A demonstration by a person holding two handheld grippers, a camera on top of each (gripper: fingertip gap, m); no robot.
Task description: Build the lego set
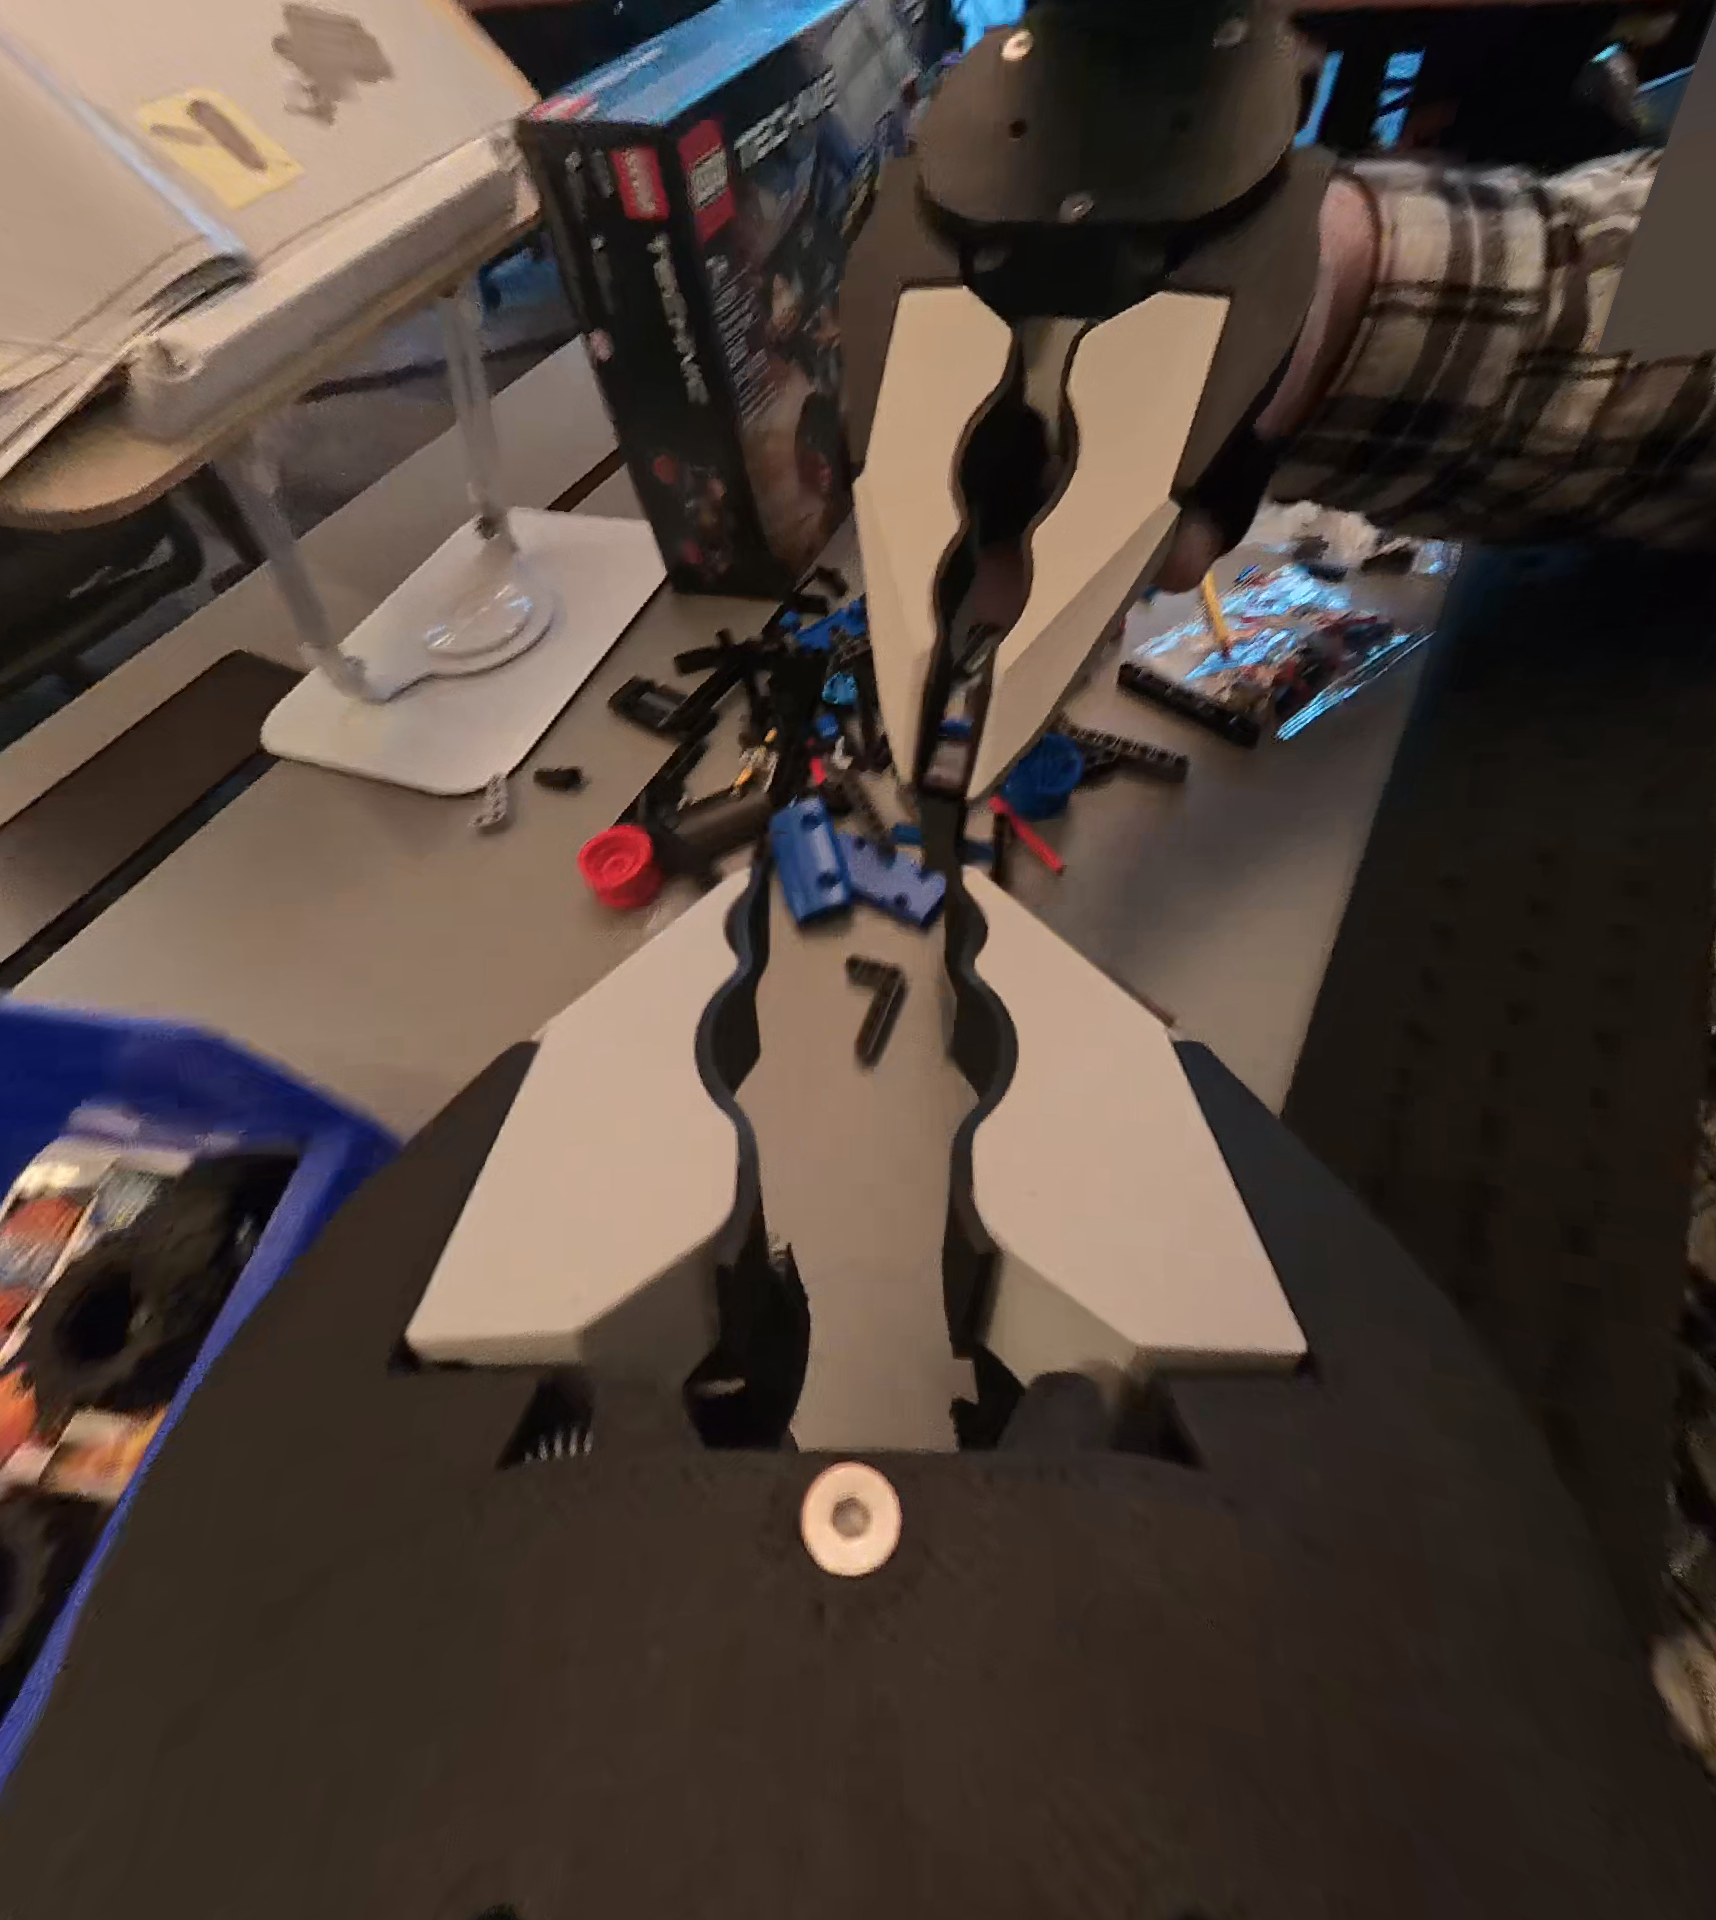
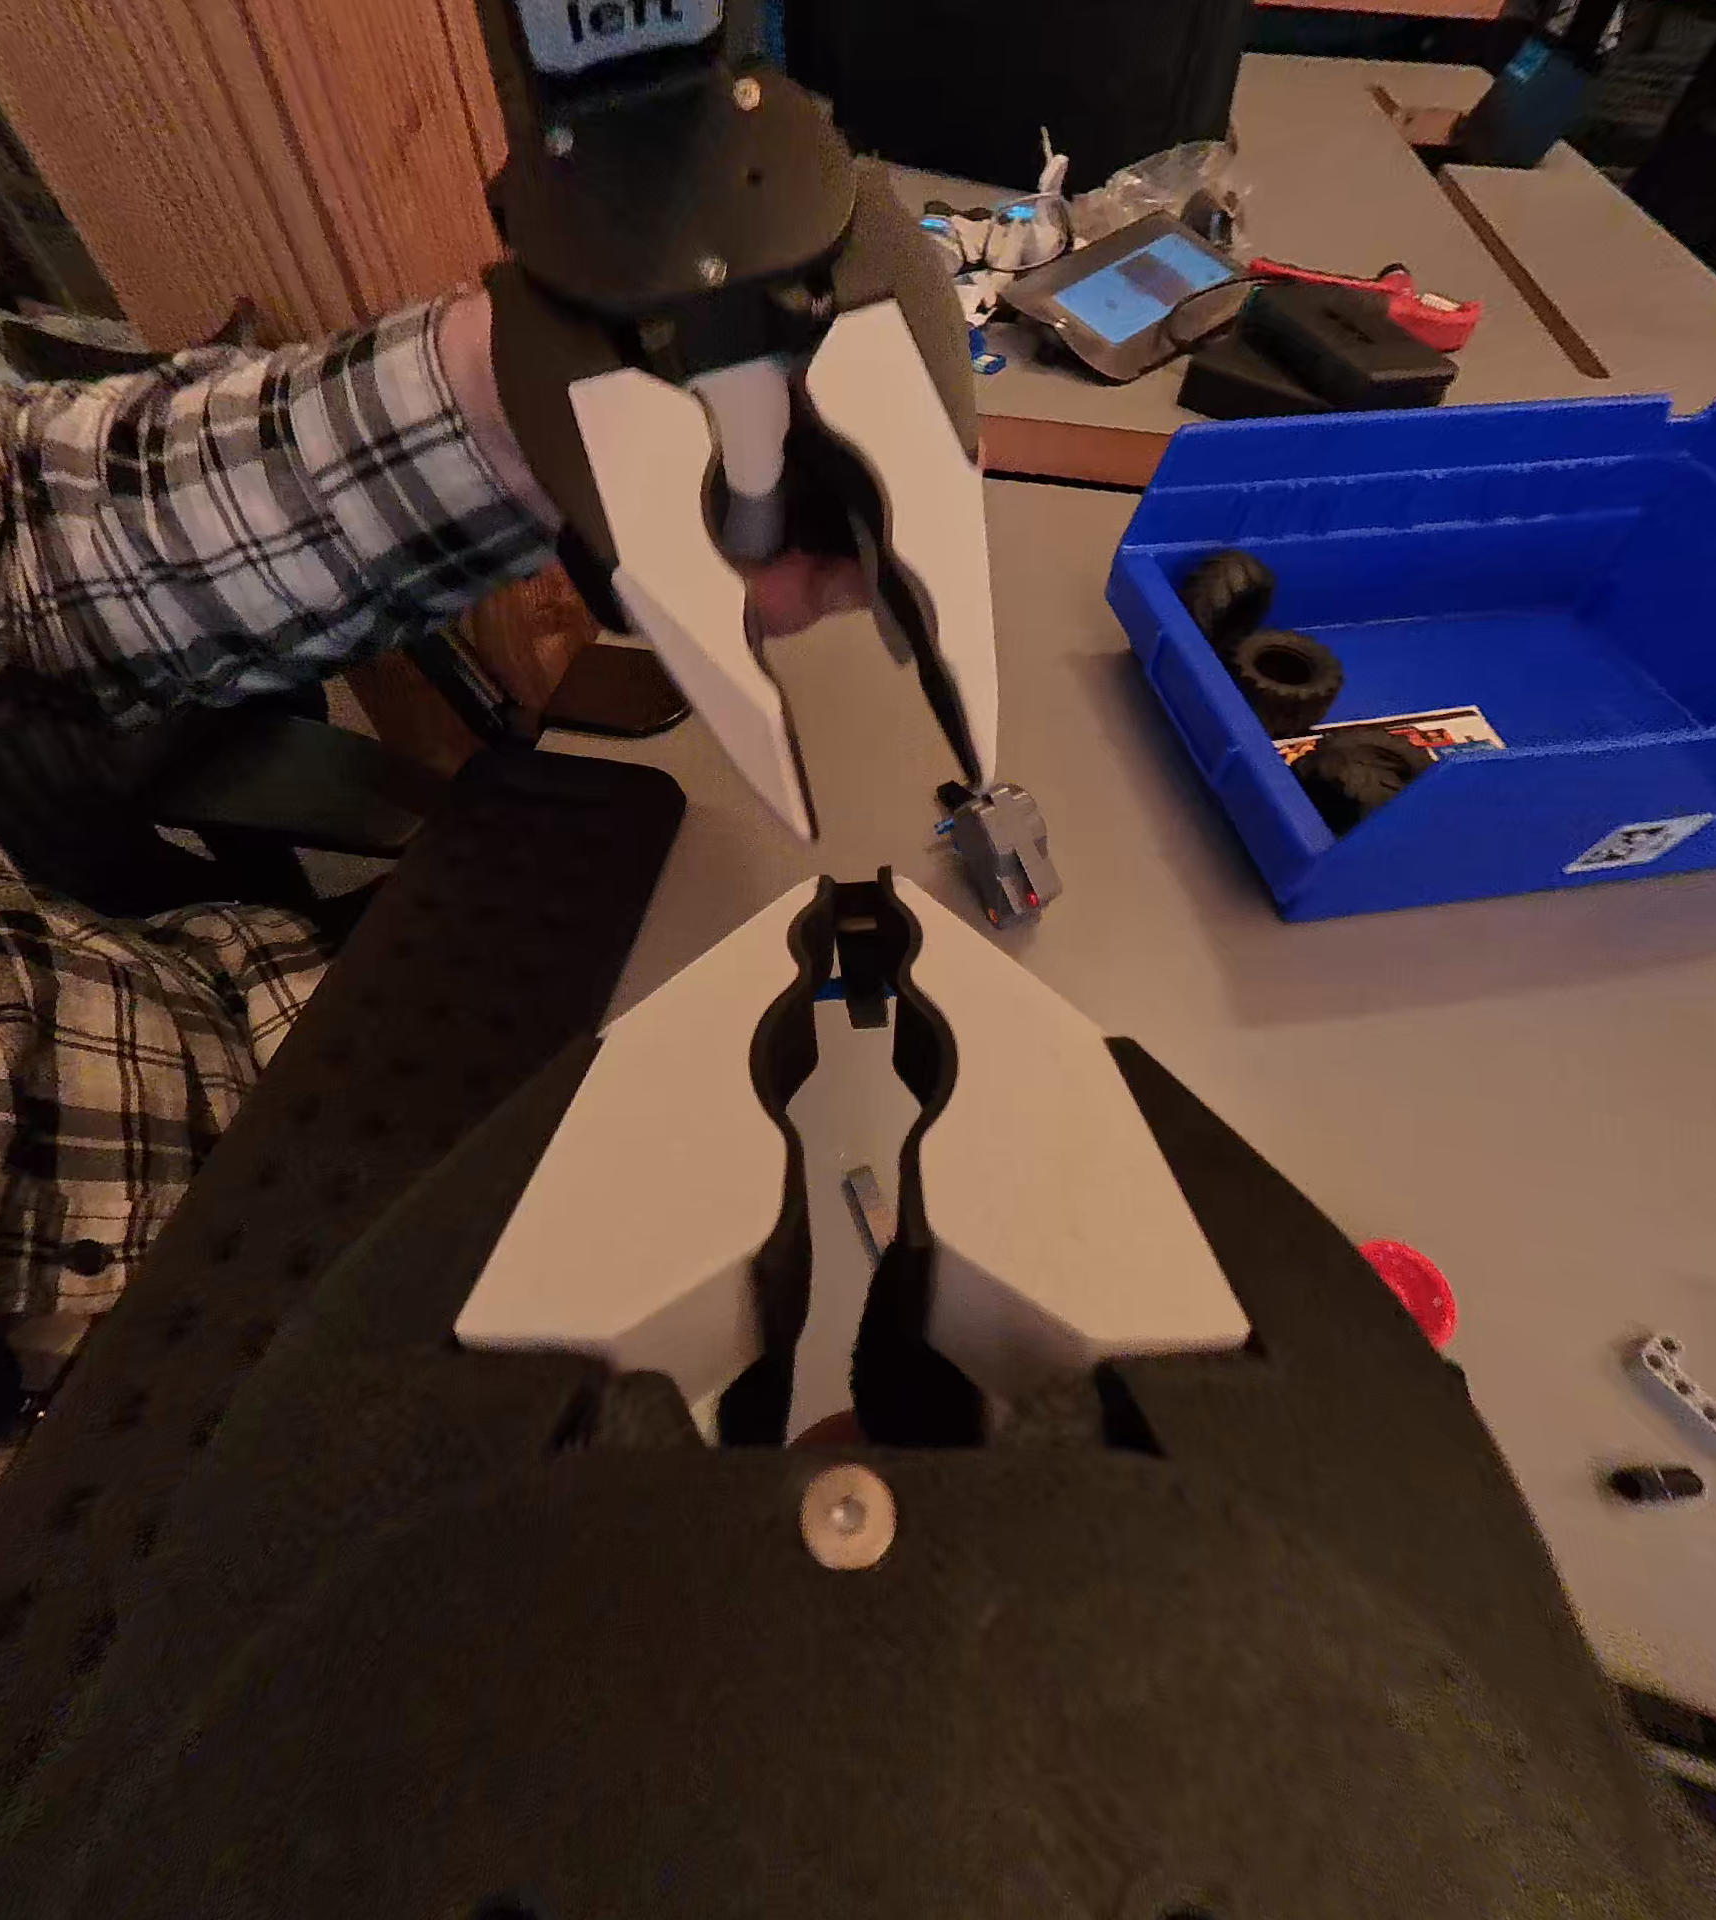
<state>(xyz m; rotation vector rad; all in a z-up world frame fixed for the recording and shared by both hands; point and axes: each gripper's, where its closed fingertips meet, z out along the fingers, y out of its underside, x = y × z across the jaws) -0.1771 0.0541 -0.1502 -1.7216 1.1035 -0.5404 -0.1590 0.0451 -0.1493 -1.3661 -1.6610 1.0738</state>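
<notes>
- The grey table carried a blue bin with black tyres inside.
- A loose pile of black, blue and red lego pieces lay mid-table.
- The left gripper had its jaws spread, holding nothing!
- The right gripper pinched a slim black lego piece with a blue pin, tip to tip with the left.

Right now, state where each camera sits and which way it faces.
Left wrist view: on the left gripper, facing the lego pile and box; its open jaws and a plaid sleeve show.
Right wrist view: on the right gripper, facing the blue bin; its jaws, shut on a black piece, show.
Shared: each sees the other gripper; both see the bin.
</notes>
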